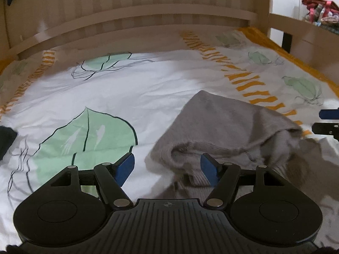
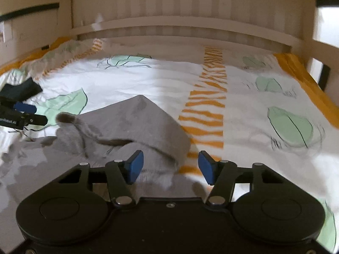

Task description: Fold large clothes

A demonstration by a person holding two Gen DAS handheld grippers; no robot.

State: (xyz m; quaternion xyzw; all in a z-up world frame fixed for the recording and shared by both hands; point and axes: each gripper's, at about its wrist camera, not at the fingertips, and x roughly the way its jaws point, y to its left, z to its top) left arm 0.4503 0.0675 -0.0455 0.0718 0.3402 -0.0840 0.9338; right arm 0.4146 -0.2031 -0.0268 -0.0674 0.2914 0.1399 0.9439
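A grey knitted hooded garment [image 1: 224, 122] lies on the bed, hood pointing away; it also shows in the right wrist view [image 2: 135, 122]. My left gripper [image 1: 167, 169] is open at the garment's left edge, its right blue pad [image 1: 208, 169] against the fabric, nothing held. My right gripper [image 2: 170, 167] is open over the garment's right edge, with grey fabric between and below the pads, nothing held. Each gripper's tip shows in the other's view, the right one [image 1: 327, 120] and the left one [image 2: 25, 114].
The bed has a white duvet [image 1: 148, 89] with green leaves and orange stripes. A wooden rail [image 1: 135, 21] runs along the far side. A dark cloth [image 2: 23, 90] lies at the left edge. A bag [image 1: 317, 10] sits beyond the right rail.
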